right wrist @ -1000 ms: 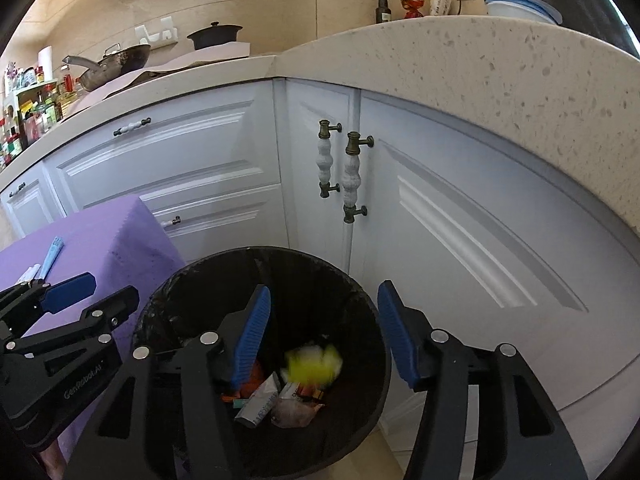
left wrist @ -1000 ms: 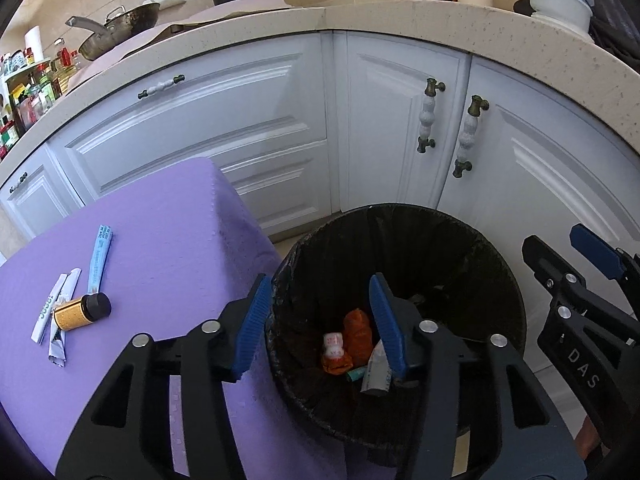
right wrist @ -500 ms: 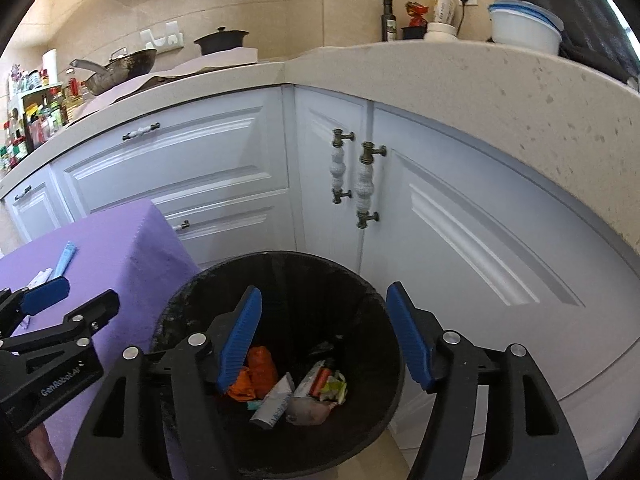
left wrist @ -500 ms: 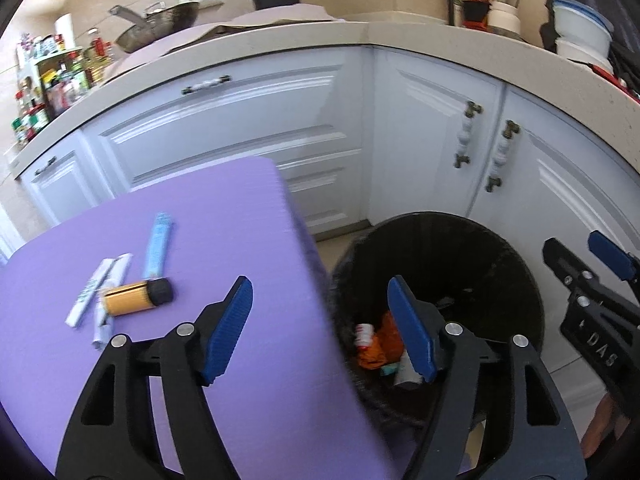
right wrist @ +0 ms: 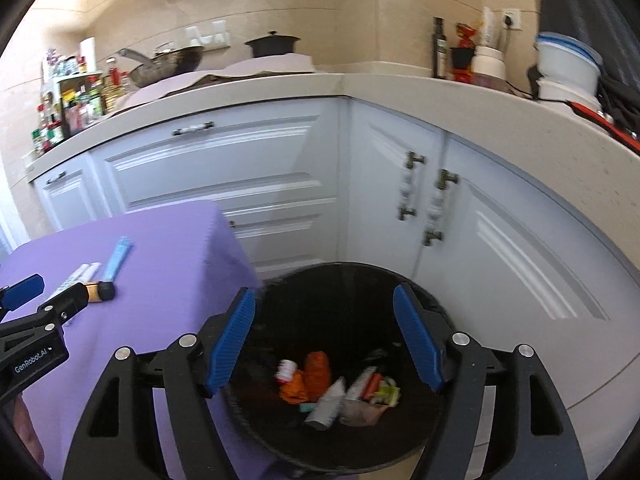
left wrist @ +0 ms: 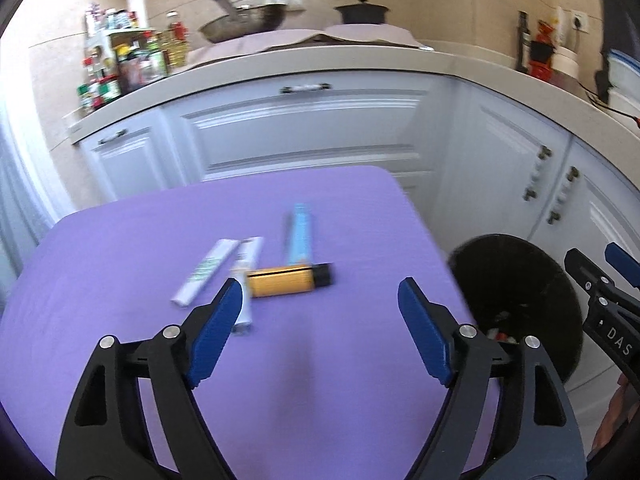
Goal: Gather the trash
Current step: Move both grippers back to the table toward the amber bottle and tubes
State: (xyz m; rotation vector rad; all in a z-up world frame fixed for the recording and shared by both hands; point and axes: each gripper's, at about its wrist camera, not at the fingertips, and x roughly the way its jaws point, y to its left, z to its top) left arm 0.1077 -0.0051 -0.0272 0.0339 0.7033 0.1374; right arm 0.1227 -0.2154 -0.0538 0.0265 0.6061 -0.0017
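Observation:
A purple table (left wrist: 120, 248) carries an amber bottle with a black cap (left wrist: 289, 279), a light blue sachet (left wrist: 299, 236) and two white tubes (left wrist: 205, 271). My left gripper (left wrist: 320, 328) hovers over the table just short of the bottle, its jaws opening with nothing between them. A black bin (right wrist: 416, 292) stands on the floor to the right, holding orange wrappers (right wrist: 314, 372) and several other scraps. Above the bin my right gripper (right wrist: 324, 338) is opening, empty. The bin (left wrist: 516, 280) and the right gripper's fingers (left wrist: 600, 288) show at the right edge of the left wrist view.
White cabinet doors (right wrist: 248, 172) with knobbed handles (right wrist: 438, 204) wrap behind the bin. The counter (left wrist: 304, 56) bears a wok, a black pot, a spice rack (left wrist: 116, 64) and bowls. The purple table's corner (right wrist: 216, 220) lies next to the bin.
Both grippers have opened wider. The left one has swung from above the bin to over the purple table. The yellow scrap that was falling from the right gripper now lies in the bin.

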